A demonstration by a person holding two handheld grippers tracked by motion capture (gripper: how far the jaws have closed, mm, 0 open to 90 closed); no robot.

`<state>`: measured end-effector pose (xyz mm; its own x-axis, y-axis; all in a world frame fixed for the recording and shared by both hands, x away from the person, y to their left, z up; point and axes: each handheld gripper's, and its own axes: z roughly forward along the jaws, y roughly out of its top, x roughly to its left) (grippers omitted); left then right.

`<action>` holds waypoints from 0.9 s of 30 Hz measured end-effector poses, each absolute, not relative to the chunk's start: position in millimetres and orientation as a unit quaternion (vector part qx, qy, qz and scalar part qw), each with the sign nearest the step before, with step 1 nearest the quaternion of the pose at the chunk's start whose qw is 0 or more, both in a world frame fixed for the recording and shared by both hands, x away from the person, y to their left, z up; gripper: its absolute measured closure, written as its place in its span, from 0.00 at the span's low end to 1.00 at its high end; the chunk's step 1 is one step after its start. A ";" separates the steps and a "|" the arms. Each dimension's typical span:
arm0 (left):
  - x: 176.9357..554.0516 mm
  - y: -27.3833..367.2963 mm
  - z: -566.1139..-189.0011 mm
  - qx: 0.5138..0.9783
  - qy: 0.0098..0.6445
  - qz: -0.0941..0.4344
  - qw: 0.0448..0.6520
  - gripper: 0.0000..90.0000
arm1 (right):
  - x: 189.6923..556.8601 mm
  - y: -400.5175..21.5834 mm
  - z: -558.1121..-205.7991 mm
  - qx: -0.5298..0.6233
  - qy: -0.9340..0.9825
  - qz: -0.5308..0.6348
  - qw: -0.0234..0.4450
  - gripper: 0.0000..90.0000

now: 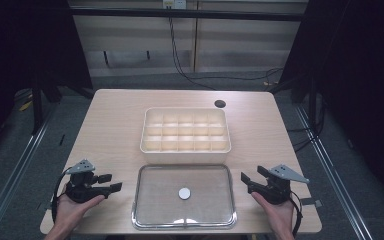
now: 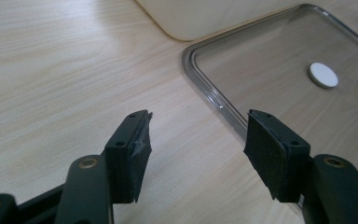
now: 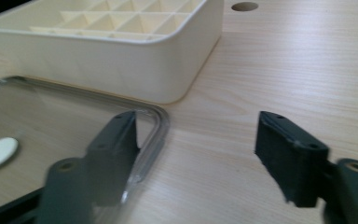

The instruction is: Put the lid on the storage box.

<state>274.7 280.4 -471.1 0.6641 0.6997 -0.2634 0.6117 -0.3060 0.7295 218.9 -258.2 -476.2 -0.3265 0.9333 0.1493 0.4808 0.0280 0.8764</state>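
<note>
We see two matte black two-jaw grippers, one per hand. Left gripper (image 1: 111,183): grey three-cornered plate on top, black cable looping at the near-left side. Right gripper (image 1: 249,179): same grey plate, black cable running along the wrist. Jaw blocks are squared, with small screw holes on top and brass-coloured pivot bushings behind. Dark rubbery pads (image 2: 262,149) line the inner faces. No sleeves on the forearms.

Table (image 1: 110,125) with box (image 1: 185,145), lid (image 1: 150,200)
</note>
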 end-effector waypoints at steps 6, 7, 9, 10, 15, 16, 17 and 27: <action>272.6 281.2 -469.6 0.806 0.402 0.043 0.432 0.46 | 212.7 -257.0 -469.8 0.515 0.659 0.478 0.268 0.30; 272.2 281.0 -469.6 0.806 0.402 0.043 0.432 0.46 | 213.2 -256.9 -470.9 0.517 0.662 0.475 0.263 0.30; 270.8 280.1 -469.0 0.809 0.400 0.043 0.430 0.48 | 213.4 -256.5 -470.8 0.520 0.664 0.468 0.263 0.30; 270.1 279.8 -468.9 0.808 0.401 0.042 0.429 0.49 | 213.9 -256.6 -471.2 0.519 0.667 0.464 0.265 0.31; 269.6 275.7 -470.7 0.813 0.407 0.037 0.414 0.49 | 213.8 -253.4 -474.7 0.520 0.679 0.446 0.261 0.31; 269.4 274.5 -470.7 0.814 0.408 0.039 0.411 0.50 | 213.6 -252.7 -474.4 0.521 0.680 0.449 0.252 0.35; 269.0 273.1 -470.7 0.815 0.409 0.041 0.409 0.50 | 212.9 -251.6 -474.0 0.519 0.684 0.449 0.248 0.35; 276.5 263.2 -463.1 0.815 0.406 0.044 0.411 0.50 | 221.5 -238.7 -461.5 0.529 0.697 0.449 0.182 0.39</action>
